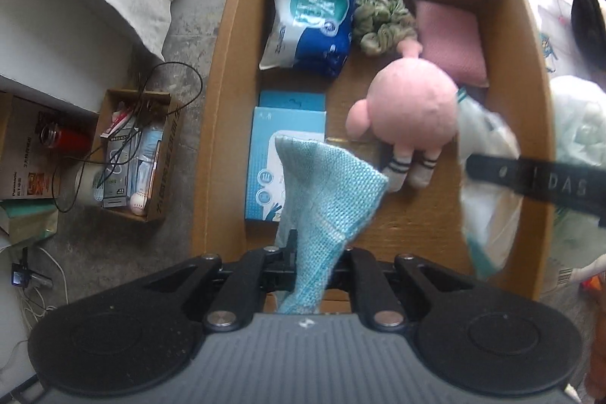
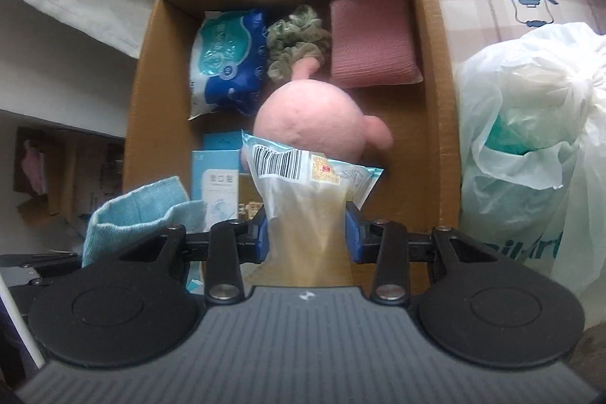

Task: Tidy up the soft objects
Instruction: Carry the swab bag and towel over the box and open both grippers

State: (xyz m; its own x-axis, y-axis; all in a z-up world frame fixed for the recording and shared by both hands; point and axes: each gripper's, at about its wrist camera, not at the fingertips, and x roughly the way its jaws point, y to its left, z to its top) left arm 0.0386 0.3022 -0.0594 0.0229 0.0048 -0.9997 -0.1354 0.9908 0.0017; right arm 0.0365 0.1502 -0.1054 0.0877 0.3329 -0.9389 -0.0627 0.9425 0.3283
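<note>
The left hand-held gripper (image 1: 310,252) clenches a blue knitted cloth (image 1: 325,184) above the cardboard box (image 1: 223,101); the right hand-held gripper (image 2: 306,233) grasps a clear packet (image 2: 306,199) over it too.

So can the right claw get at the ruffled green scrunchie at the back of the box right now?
Probably not: the right claw is shut on a clear barcoded packet, and the pink plush doll lies before the ruffled green scrunchie.

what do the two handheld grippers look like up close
Both match: a grey ribbed body with a small white logo, two round black discs, black linkage bars with silver pivots. The right gripper has blue finger pads; the left gripper's finger shows "DAS".
</note>
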